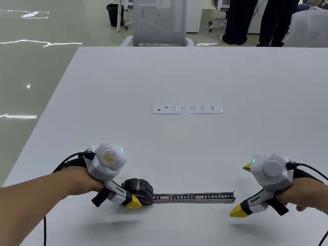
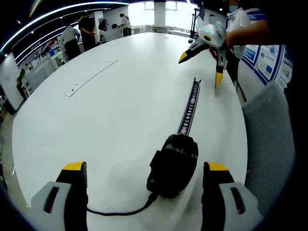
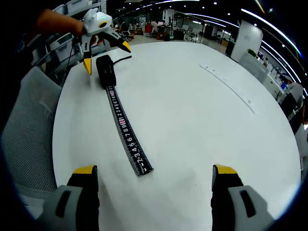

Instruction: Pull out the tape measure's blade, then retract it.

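A black tape measure (image 1: 138,191) lies on the white table (image 1: 205,72) near its front edge. Its blade (image 1: 195,197) is drawn out to the right and lies flat on the table. My left gripper (image 1: 132,194) is open, its yellow-tipped jaws standing wide on either side of the case (image 2: 173,163) without touching it. My right gripper (image 1: 243,188) is open too, just past the blade's hooked end (image 3: 143,168), which lies free between the jaws. The left gripper view has the right gripper (image 2: 200,70) at the blade's far end (image 2: 195,83). A thin black cord (image 2: 120,211) trails from the case.
A white power strip (image 1: 187,109) lies flat at the table's middle. Beyond the far edge stand a pale chair (image 1: 159,23) and people (image 1: 256,20). A grey mesh chair (image 2: 269,144) is beside the near edge. Broad bare tabletop lies between the blade and the strip.
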The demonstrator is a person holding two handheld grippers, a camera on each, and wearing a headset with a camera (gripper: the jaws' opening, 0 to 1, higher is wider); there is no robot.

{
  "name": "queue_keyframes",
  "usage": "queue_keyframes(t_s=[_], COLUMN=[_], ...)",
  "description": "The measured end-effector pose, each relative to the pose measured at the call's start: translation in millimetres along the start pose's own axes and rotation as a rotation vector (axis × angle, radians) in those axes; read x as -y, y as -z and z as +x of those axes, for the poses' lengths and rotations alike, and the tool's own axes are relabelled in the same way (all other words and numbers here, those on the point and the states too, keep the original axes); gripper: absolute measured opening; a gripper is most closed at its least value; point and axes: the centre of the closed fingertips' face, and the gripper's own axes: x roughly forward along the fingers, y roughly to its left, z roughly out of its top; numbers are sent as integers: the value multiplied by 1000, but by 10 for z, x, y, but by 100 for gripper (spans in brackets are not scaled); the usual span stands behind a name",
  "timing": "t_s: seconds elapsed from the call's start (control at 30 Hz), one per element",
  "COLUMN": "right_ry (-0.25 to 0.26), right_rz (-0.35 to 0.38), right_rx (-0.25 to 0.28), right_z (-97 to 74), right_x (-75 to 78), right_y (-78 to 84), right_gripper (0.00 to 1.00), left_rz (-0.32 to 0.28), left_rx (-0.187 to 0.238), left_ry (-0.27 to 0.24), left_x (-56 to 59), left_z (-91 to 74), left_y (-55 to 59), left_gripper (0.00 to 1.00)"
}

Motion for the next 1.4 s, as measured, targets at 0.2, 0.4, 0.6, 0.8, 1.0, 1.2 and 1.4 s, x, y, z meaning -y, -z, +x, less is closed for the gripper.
queue_keyframes(t_s=[0.2, 0.4, 0.6, 0.8, 1.0, 1.2, 1.4], right_ry=[22, 73, 101, 151, 173, 210, 228], right_rz=[67, 109, 157, 222, 254, 284, 311], right_rx=[41, 99, 126, 190, 216, 268, 271], right_z=[-37, -96, -156, -300, -405, -550, -647], right_x=[8, 8, -7, 1, -93, -159, -260], right_y=[-60, -114, -60, -9, 46, 72, 215], right_gripper=[100, 100, 100, 100, 100, 100, 100], left_rz=[-82, -140, -184, -214, -283, -305, -328], left_rx=[82, 165, 236, 270, 314, 296, 318], left_ry=[-59, -92, -145, -195, -237, -247, -282], left_x=[-72, -48, -119, -99, -86, 24, 131], left_z=[-94, -246, -430, -570, -762, -835, -960], left_y=[-53, -39, 14, 184, 324, 542, 666], left_gripper=[99, 99, 99, 99, 99, 99, 99])
